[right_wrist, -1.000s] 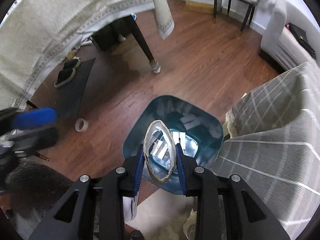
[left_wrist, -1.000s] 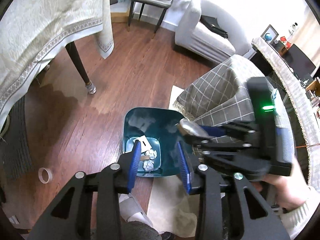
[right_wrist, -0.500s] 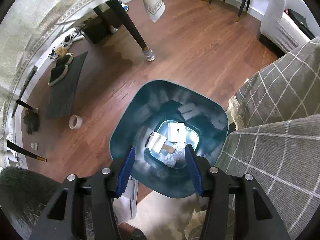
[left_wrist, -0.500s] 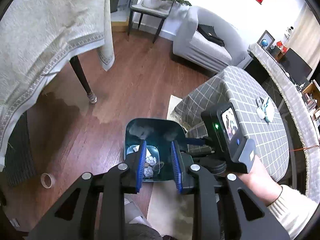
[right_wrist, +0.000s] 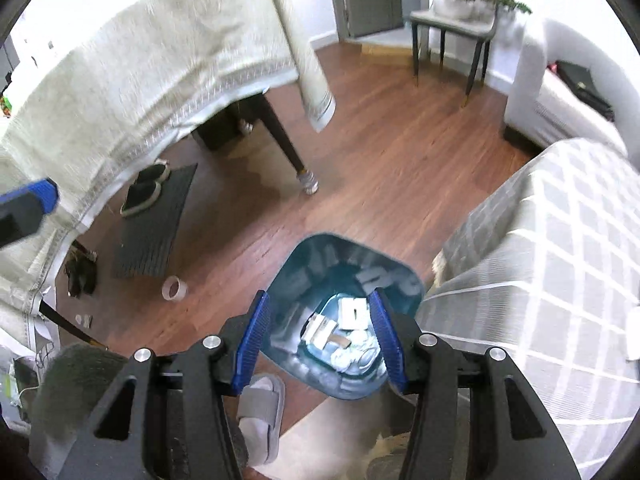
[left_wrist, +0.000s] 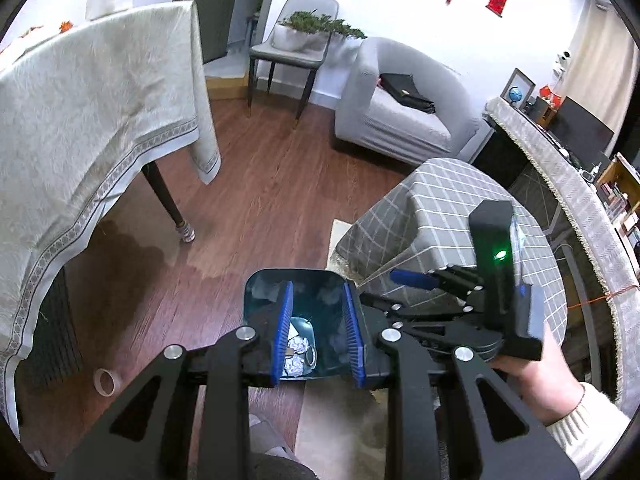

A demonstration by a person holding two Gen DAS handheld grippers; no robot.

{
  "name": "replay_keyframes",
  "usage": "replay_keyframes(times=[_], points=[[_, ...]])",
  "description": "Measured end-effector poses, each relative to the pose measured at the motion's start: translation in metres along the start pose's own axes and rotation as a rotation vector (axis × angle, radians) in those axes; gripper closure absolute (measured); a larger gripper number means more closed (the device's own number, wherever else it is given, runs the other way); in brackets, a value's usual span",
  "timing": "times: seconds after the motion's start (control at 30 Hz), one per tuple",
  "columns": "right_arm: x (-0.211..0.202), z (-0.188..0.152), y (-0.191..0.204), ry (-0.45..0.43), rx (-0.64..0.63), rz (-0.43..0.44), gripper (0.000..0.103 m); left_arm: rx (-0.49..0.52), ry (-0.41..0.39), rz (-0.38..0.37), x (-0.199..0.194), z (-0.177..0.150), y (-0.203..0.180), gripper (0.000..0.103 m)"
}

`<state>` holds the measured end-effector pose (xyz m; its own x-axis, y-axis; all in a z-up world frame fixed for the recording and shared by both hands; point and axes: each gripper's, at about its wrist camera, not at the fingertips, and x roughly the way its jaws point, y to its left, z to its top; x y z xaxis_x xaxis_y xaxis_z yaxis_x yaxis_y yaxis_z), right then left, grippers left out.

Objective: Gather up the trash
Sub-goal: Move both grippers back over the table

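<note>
A teal trash bin (left_wrist: 256, 292) is being seen from above on the wood floor (left_wrist: 264, 184), its far right corner just beside the draped corner of a grey checked tablecloth (left_wrist: 440, 184). Inside the bin, crumpled foil balls (left_wrist: 297, 347) and flat white paper pieces (right_wrist: 353, 312) are lying at the bottom, with a ring-shaped item (left_wrist: 311, 357) beside the foil. A tape roll (right_wrist: 174, 288) is lying on the floor well left of the bin, near a dark mat (right_wrist: 154, 224) carrying slippers (right_wrist: 146, 188). A cream tablecloth (left_wrist: 80, 120) is hanging over a dark table leg (left_wrist: 166, 200) on the left. A chair with a planter (left_wrist: 296, 44) and a grey sofa (left_wrist: 400, 112) are standing at the far side of the floor. The left gripper (left_wrist: 318, 336) is being held over the bin, jaws spread apart, nothing between them. The right gripper (right_wrist: 320, 340) is also being held above the bin mouth, jaws spread wide, nothing being pinched or touched. A slippered foot (right_wrist: 260, 408) is showing under it at the near floor edge.
</note>
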<state>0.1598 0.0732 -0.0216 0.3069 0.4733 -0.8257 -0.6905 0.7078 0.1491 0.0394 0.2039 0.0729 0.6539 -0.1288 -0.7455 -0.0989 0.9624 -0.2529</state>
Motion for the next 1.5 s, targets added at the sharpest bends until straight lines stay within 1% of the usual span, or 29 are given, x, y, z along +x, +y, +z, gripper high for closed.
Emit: replay_keyframes(times=[0.07,0.1,0.17,0.37,0.53,0.6,0.63,0.7,0.77,0.9,1.07,1.17,1.27,1.37,1.43,1.5], points=[[-0.016,0.000,-0.007,-0.028,0.011,-0.012,0.050,0.012,-0.009,-0.002,-0.004,0.001,-0.010,0.072],[-0.023,0.000,-0.010,-0.040,0.016,-0.018,0.049,0.017,-0.012,-0.003,-0.004,0.001,-0.013,0.065],[-0.039,-0.003,-0.019,-0.066,0.030,-0.034,0.047,0.033,-0.027,-0.005,-0.007,0.002,-0.024,0.056],[-0.084,-0.021,-0.053,-0.123,0.086,-0.091,0.042,0.094,-0.043,-0.032,-0.006,0.005,-0.063,0.050],[-0.118,-0.051,-0.090,-0.146,0.153,-0.153,0.039,0.140,-0.030,-0.075,0.005,0.003,-0.098,0.045],[-0.128,-0.065,-0.104,-0.149,0.184,-0.174,0.037,0.164,-0.021,-0.095,0.012,0.000,-0.115,0.041],[-0.132,-0.070,-0.109,-0.149,0.197,-0.181,0.035,0.180,-0.015,-0.105,0.017,-0.001,-0.126,0.040],[-0.142,-0.085,-0.124,-0.154,0.233,-0.200,0.031,0.208,-0.007,-0.109,0.025,-0.005,-0.139,0.035],[-0.149,-0.097,-0.136,-0.154,0.260,-0.213,0.030,0.249,0.003,-0.116,0.035,-0.009,-0.157,0.034],[-0.168,-0.124,-0.163,-0.163,0.328,-0.229,0.029,0.326,0.017,-0.128,0.058,-0.016,-0.186,0.029],[-0.187,-0.149,-0.194,-0.178,0.438,-0.200,0.028,0.446,0.035,-0.152,0.092,-0.019,-0.225,0.028],[-0.196,-0.160,-0.209,-0.184,0.486,-0.197,0.027,0.496,0.044,-0.155,0.112,-0.018,-0.244,0.028],[-0.202,-0.168,-0.220,-0.190,0.522,-0.196,0.027,0.511,0.065,-0.140,0.138,-0.013,-0.258,0.028],[-0.206,-0.174,-0.227,-0.194,0.543,-0.193,0.027,0.521,0.081,-0.152,0.158,-0.007,-0.265,0.029],[-0.207,-0.177,-0.231,-0.193,0.553,-0.192,0.027,0.524,0.091,-0.166,0.172,-0.003,-0.268,0.033],[-0.207,-0.179,-0.235,-0.192,0.559,-0.193,0.027,0.497,0.101,-0.187,0.186,0.003,-0.269,0.041]])
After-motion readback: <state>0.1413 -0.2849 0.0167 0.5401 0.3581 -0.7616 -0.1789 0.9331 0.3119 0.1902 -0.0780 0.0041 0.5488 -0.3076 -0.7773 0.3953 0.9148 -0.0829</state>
